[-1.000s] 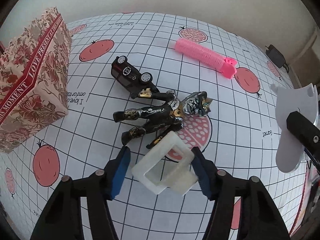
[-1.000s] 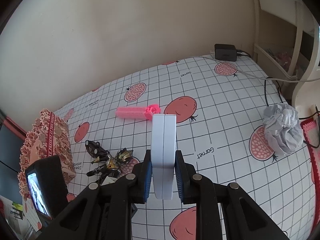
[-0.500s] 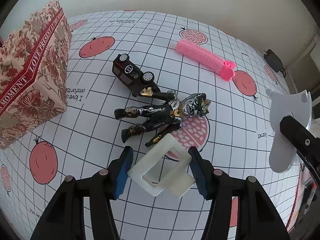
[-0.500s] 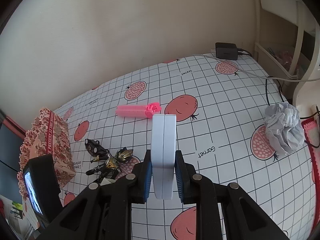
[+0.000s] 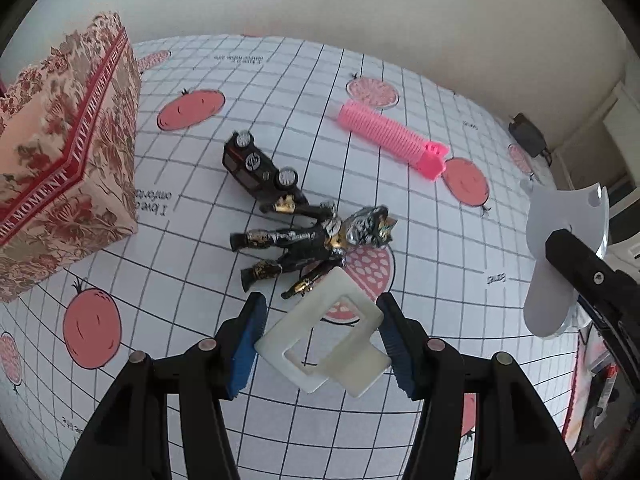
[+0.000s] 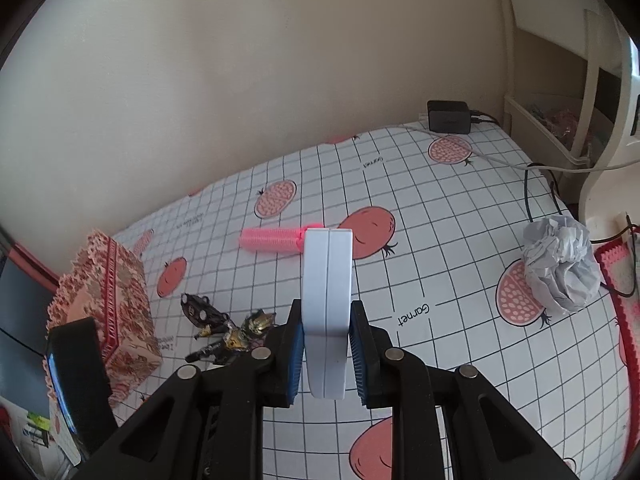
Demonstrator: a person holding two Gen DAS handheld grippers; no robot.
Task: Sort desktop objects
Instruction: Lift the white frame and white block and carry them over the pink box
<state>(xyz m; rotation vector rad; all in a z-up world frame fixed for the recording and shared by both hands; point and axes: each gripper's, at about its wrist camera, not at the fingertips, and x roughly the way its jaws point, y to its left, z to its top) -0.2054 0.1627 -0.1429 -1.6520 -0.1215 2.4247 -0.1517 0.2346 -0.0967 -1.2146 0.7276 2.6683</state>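
Left wrist: left gripper (image 5: 320, 334) about half open, blue ribbed pads pressing the corners of a translucent off-white plastic frame (image 5: 325, 344), square, hollow, matte, with a second flat layer skewed beneath; frame held tilted over the cloth (image 5: 420, 252). Cloth: white, black grid, printed red pomegranates. Just beyond the frame a glossy black, silver and gold figure (image 5: 316, 238) lies flat, limbs splayed, head on a cut-fruit print. Black toy car (image 5: 260, 168) on its side, chrome wheels showing, touching the figure's arm. Pink ridged cylindrical roller (image 5: 390, 138) well apart, farther back. Floral paper box (image 5: 60, 200), red band, at left

Right wrist: right gripper (image 6: 326, 344) closed tight on a smooth pale disc case (image 6: 328, 304), held edge-on, centre seam vertical. Crumpled grey-white paper ball (image 6: 562, 266) at right on the cloth. Black charger (image 6: 448, 117) at the far edge by the wall
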